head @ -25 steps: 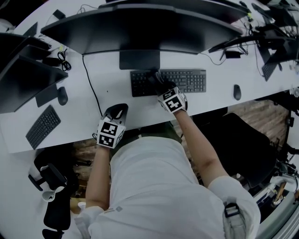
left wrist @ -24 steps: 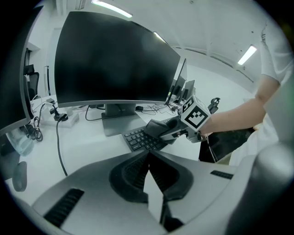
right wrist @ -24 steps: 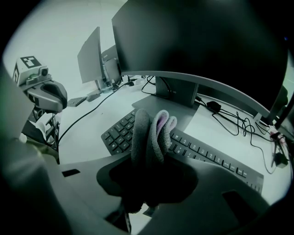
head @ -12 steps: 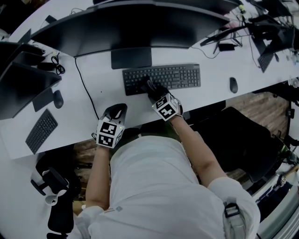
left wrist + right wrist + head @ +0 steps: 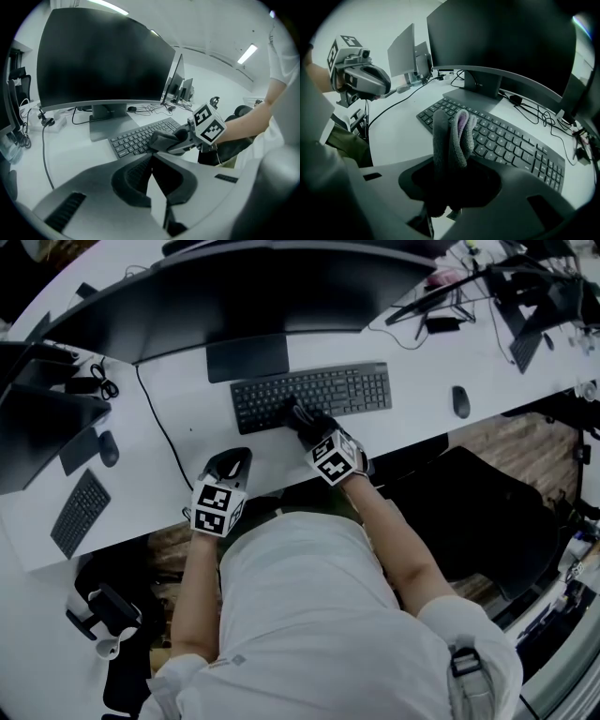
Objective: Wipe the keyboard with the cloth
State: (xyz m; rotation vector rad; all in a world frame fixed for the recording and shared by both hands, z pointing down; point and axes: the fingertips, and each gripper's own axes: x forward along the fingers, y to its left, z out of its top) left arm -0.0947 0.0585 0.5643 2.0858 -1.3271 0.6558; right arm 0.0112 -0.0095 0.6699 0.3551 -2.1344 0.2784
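**Markings.** Each gripper carries one cube with black-and-white square markers: the left cube and the right cube. The key legends on the keyboard are too small to read.

**Tool state.**
- Right gripper: the jaws are clamped on a folded grey cloth. A paler lilac layer shows inside the fold. The cloth stands out past the jaw tips.
- Left gripper: the jaws are closed against each other with nothing between them. This gripper sits at the front edge of the desk, left of the keyboard and apart from it.

**Position of the work item.** The cloth rests on the left half of the keyboard, at the front rows of keys. The keyboard lies flat on the white desk, just in front of the monitor's stand base.

**Item count, head view.**
- Keyboards, two: the one under the cloth, and a second keyboard at the far left of the desk.
- Mice, two: one mouse to the right of the main keyboard, well apart from it, and a left mouse near the second keyboard.
- Large curved monitor, one, screen dark.
- A black cable runs across the desk, left of the stand base.
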